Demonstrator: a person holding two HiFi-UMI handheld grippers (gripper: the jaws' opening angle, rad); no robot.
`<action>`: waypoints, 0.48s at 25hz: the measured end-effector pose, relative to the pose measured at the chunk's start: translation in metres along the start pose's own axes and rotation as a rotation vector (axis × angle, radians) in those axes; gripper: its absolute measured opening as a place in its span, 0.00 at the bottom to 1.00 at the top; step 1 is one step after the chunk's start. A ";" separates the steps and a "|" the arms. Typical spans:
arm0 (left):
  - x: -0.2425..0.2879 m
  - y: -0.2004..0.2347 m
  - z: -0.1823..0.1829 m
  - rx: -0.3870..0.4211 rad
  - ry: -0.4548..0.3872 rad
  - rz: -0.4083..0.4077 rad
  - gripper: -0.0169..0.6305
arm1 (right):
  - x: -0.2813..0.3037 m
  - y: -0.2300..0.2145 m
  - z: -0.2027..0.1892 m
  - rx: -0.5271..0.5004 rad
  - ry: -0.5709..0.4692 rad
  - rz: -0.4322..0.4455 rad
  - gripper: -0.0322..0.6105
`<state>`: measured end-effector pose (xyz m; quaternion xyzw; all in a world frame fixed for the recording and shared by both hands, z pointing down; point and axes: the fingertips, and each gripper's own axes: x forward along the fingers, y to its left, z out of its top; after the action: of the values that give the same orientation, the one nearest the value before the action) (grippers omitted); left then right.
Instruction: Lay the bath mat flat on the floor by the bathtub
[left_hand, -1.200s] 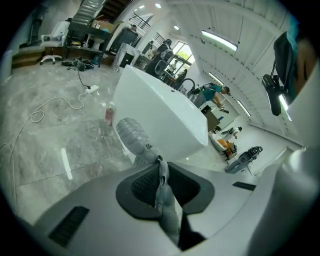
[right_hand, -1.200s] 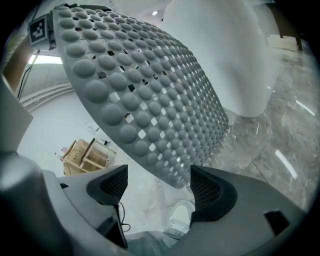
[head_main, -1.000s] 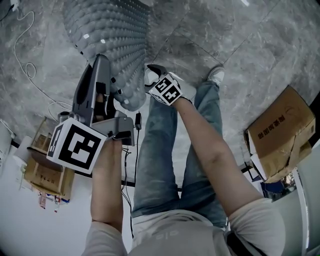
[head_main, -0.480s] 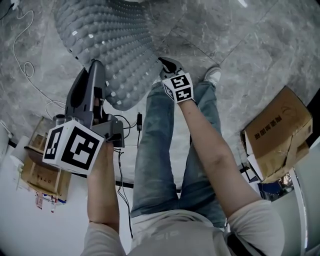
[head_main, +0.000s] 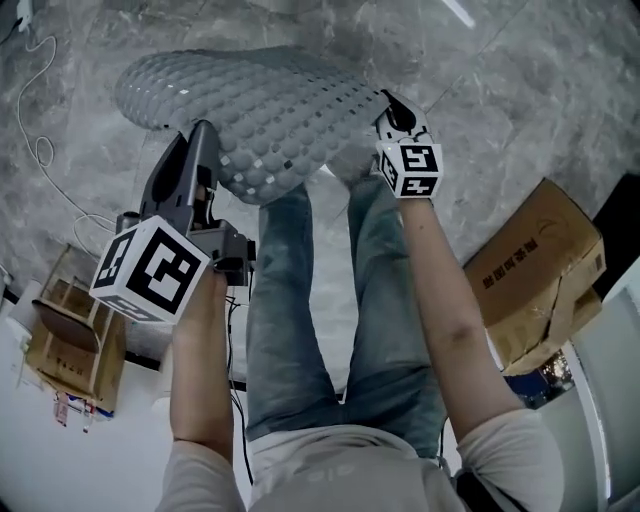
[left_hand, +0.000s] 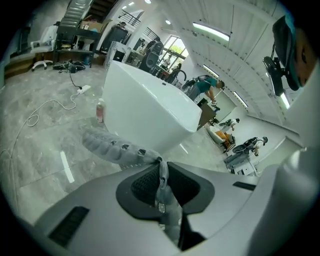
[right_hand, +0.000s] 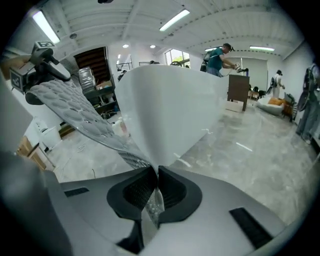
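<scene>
The bath mat (head_main: 255, 110), grey and covered in rows of small raised bumps, hangs in the air above the marble-patterned floor (head_main: 500, 90), stretched between the two grippers in front of the person's jeans-clad legs (head_main: 300, 320). The left gripper (head_main: 200, 135) holds one corner of the near edge: in the left gripper view its jaws pinch a thin fold of the mat, with the rest of the sheet trailing away to the left. The right gripper (head_main: 392, 105) holds the opposite end, and in the right gripper view its jaws are closed tight on the mat's edge, the bumpy sheet rising from them up and to the left. In the head view the mat bows upward between the two grips and spreads away from the person, and no part of it visibly touches the floor. The white bathtub (left_hand: 145, 115) stands just beyond the mat in both gripper views, with a small pinkish bottle (left_hand: 100, 111) at its foot. A cardboard box (head_main: 540, 260) sits on the floor to the person's right, and a thin white cable (head_main: 45, 150) loops across the floor to the left.
</scene>
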<state>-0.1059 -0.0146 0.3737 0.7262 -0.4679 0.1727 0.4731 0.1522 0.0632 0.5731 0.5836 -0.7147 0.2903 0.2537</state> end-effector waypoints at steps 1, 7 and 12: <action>0.007 -0.013 -0.001 -0.004 -0.006 -0.013 0.12 | -0.007 -0.020 0.008 -0.017 -0.006 -0.015 0.12; 0.039 -0.079 0.007 -0.024 -0.059 -0.068 0.12 | -0.050 -0.118 0.074 -0.110 -0.102 -0.111 0.12; 0.073 -0.069 -0.016 -0.012 -0.026 -0.055 0.12 | -0.043 -0.150 0.084 -0.212 -0.116 -0.129 0.16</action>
<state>-0.0082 -0.0304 0.3963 0.7382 -0.4547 0.1472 0.4761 0.3055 0.0105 0.5022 0.6140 -0.7158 0.1620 0.2903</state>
